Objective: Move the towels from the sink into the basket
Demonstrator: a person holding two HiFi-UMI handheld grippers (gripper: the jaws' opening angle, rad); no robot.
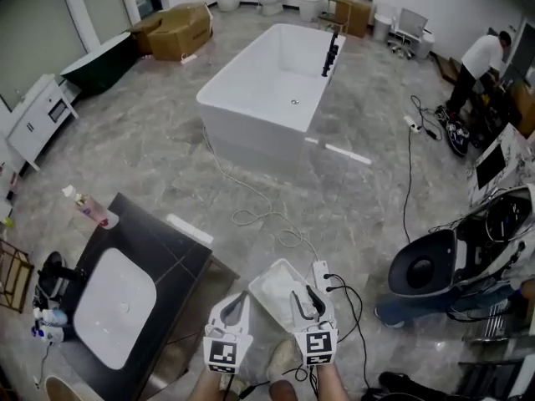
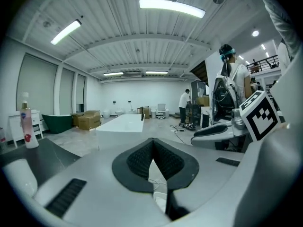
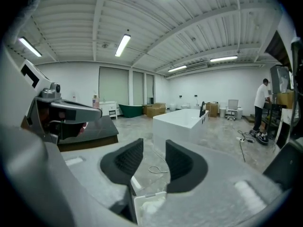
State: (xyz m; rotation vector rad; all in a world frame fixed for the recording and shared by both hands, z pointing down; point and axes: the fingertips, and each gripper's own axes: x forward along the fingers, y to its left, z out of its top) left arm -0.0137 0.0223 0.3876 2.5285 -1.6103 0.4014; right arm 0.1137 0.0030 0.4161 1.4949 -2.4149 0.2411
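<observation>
The white basket (image 1: pixel 266 274) stands on the floor just in front of me, with something white and crumpled lying in it; its rim (image 3: pixel 150 196) also shows below the right jaws. The white sink (image 1: pixel 117 306) is set in a dark counter at lower left, and I see no towel in its basin. My left gripper (image 1: pixel 238 303) hovers at the basket's left edge, its pads (image 2: pixel 142 161) pressed together with nothing between them. My right gripper (image 1: pixel 308 297) hangs over the basket's right side, with a narrow gap between its pads (image 3: pixel 129 161) and nothing in that gap.
A soap bottle (image 1: pixel 85 206) stands at the counter's far corner and a black faucet (image 1: pixel 52 274) left of the basin. A power strip (image 1: pixel 321 274) with cables lies right of the basket. A white bathtub (image 1: pixel 267 90) stands ahead, and a person (image 1: pixel 481 58) works far right.
</observation>
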